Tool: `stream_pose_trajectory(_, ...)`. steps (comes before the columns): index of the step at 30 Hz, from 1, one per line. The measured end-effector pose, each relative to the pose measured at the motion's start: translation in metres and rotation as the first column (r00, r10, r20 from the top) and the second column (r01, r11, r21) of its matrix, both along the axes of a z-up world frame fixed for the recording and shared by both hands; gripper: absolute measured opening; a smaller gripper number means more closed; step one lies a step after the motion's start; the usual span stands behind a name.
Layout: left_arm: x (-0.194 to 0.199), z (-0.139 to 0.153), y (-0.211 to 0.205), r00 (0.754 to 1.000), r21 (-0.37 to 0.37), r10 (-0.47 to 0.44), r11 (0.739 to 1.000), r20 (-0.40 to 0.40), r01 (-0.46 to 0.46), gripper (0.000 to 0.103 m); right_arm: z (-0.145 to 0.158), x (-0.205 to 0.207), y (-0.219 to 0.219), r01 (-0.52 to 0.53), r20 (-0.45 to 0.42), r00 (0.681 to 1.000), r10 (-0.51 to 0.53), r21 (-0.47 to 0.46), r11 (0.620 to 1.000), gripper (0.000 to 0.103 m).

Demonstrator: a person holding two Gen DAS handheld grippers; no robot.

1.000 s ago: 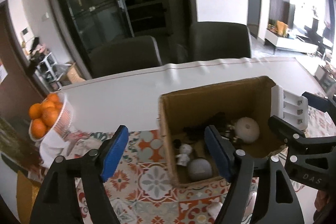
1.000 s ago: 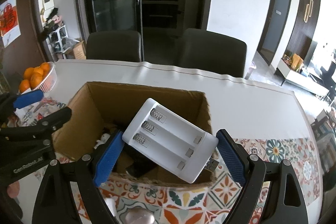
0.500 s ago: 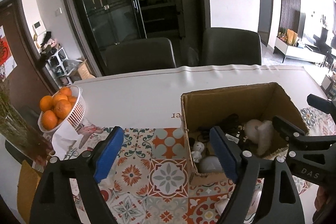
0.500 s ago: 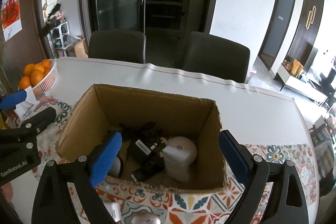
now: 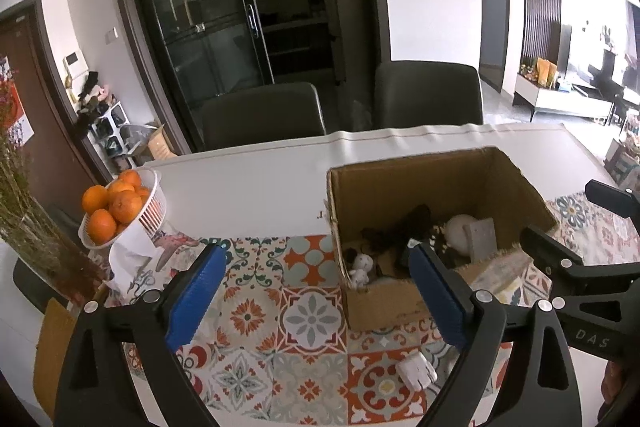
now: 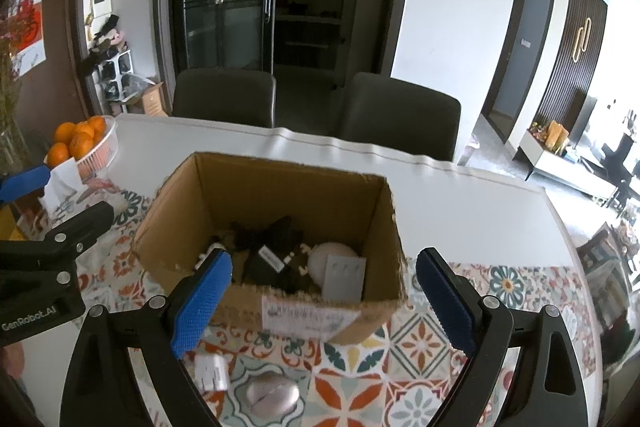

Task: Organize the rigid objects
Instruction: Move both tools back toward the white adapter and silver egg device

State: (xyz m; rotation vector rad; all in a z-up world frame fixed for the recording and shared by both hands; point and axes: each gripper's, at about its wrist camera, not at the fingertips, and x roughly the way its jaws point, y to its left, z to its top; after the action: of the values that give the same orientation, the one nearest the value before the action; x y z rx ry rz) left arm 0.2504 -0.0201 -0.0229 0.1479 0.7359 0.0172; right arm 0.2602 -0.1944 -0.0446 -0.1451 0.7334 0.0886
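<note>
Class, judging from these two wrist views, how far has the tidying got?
Done: the white battery charger lies inside the cardboard box with black adapters. In hand: nothing; the right gripper is open and empty, the left gripper opening, nothing between its jaws. Left: a white plug and computer mouse on the patterned mat.

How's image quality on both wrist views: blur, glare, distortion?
Left wrist: mostly sharp; strong fisheye bend at the edges, black corners; windows at far right blown out. Right wrist: same barrel distortion; cardboard box and its label slightly motion-smeared, small white plug near the bottom edge blurred; bright room at right overexposed.
</note>
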Motion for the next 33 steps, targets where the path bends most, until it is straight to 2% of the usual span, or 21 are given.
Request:
stream_pose_trajectory(16, -0.034, -0.038, -0.009, 0.996, 0.014, 0.013, 1.000, -0.094, -0.012, 0.094, -0.037, -0.034, -0.005, -0.041, -0.083, 0.996, 0.042, 0.017, 0.999, 0.093)
stream_pose_trajectory(33, -0.059, -0.085, -0.002, 0.979, 0.028, 0.062, 0.998, -0.196, -0.057, 0.094, -0.093, -0.051, 0.005, -0.118, -0.215, 0.969, 0.119, 0.014, 0.993, 0.092)
